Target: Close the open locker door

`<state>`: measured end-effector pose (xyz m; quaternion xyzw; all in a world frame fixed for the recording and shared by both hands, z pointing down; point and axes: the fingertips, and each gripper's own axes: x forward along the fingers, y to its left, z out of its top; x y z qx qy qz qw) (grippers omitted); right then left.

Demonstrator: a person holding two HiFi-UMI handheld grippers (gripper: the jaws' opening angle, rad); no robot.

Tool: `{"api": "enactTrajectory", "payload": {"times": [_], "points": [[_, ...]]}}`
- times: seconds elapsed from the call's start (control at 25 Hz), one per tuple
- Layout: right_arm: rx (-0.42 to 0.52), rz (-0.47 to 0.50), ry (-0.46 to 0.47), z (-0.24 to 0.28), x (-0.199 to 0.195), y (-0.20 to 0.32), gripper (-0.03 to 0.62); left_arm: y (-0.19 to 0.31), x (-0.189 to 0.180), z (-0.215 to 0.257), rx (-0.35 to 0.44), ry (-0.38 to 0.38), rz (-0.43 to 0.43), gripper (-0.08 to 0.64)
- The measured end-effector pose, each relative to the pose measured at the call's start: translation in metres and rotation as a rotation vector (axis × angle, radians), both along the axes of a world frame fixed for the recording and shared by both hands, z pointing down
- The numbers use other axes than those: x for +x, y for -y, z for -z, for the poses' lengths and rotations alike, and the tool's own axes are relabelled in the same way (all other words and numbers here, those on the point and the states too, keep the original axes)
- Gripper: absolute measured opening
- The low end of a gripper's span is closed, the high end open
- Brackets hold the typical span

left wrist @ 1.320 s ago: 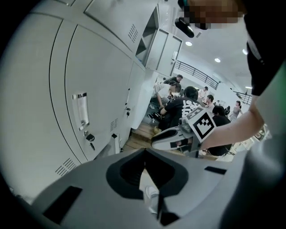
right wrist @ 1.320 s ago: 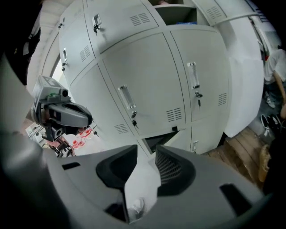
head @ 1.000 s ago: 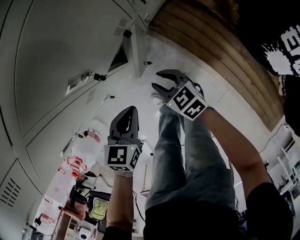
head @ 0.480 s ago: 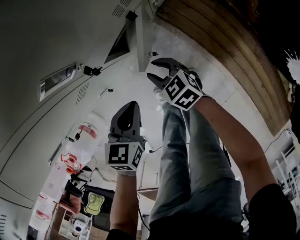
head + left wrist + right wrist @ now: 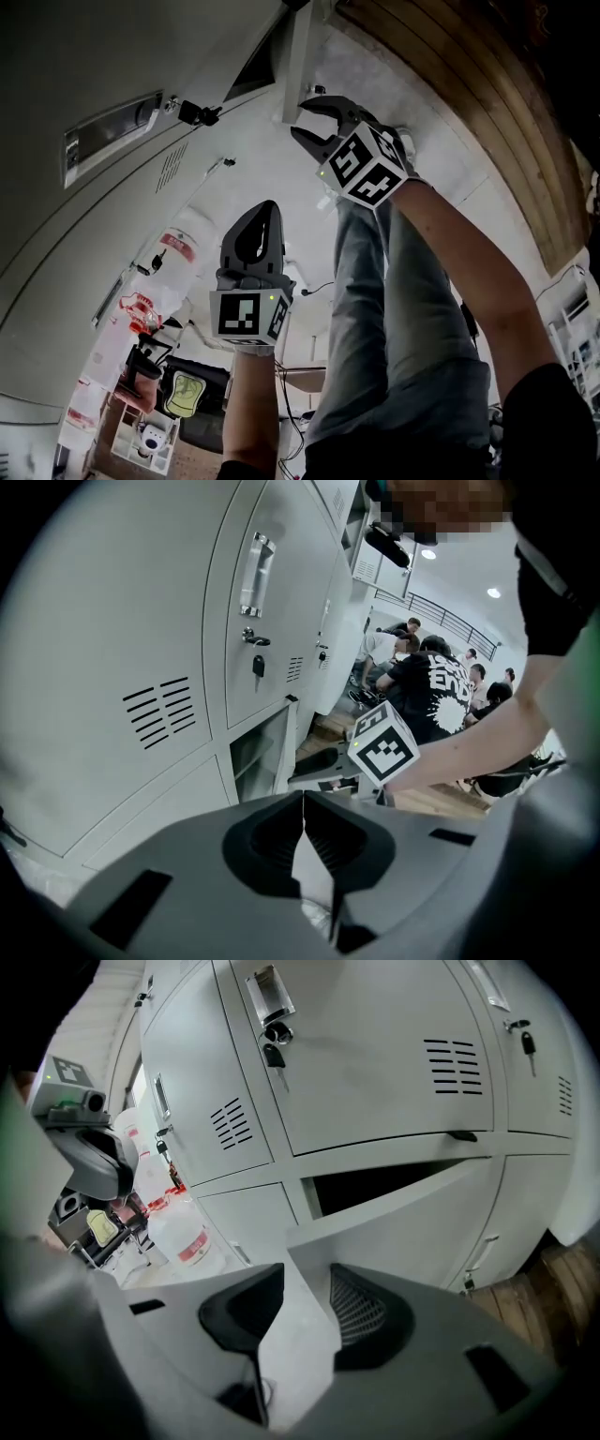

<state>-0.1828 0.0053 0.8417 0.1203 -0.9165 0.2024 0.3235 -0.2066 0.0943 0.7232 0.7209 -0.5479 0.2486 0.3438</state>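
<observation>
The grey locker bank has one low door (image 5: 403,1211) swung ajar, with a dark gap (image 5: 375,1183) behind it. In the head view that door (image 5: 298,56) shows edge-on. My right gripper (image 5: 302,122) is open, its tips just beside the door's free edge; the jaws have opened a little wider in the last second. In the right gripper view, the door's near corner lines up with the gap of the right gripper (image 5: 305,1274), and nothing is pinched. My left gripper (image 5: 263,208) is shut and empty, hanging back from the lockers. The left gripper (image 5: 302,796) faces the ajar door (image 5: 279,744).
Closed locker doors with handles and keys (image 5: 274,1054) fill the wall. Water jugs with red labels (image 5: 173,251) and a cluttered cart (image 5: 155,398) stand along the lockers. My own legs in jeans (image 5: 384,328) stand on the pale floor beside wood flooring (image 5: 487,112). People (image 5: 431,682) gather farther off.
The right gripper has moved in to the edge of the ajar door, and its jaws stand slightly wider. The locker front has slid across the head view. The left gripper stays shut.
</observation>
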Motion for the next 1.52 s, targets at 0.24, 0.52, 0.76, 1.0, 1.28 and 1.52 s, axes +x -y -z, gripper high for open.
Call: {"api": "enactTrajectory", "payload": {"times": [0.24,0.52,0.76,1.0,1.28,1.52], "points": [[0.012,-0.013,0.039,-0.002,-0.032,0.012,0.163,0.0,-0.01,0.0,-0.013,0.012,-0.006,0.023],[0.037,-0.029,0.054,-0.008,-0.06,0.035,0.189,0.0,-0.019,-0.007,-0.033,0.007,0.003,0.023],[0.063,-0.007,0.061,-0.01,-0.085,0.051,0.204,-0.002,-0.028,-0.012,-0.047,0.005,0.017,0.023],[0.101,-0.003,0.063,-0.01,-0.092,0.057,0.206,-0.006,-0.034,-0.017,-0.056,0.006,0.038,0.023],[0.093,0.006,0.059,-0.01,-0.089,0.055,0.206,-0.004,-0.03,-0.016,-0.056,0.005,0.04,0.023],[0.07,0.007,0.062,0.002,-0.074,0.047,0.206,0.005,-0.019,-0.007,-0.033,0.009,0.024,0.023]]}}
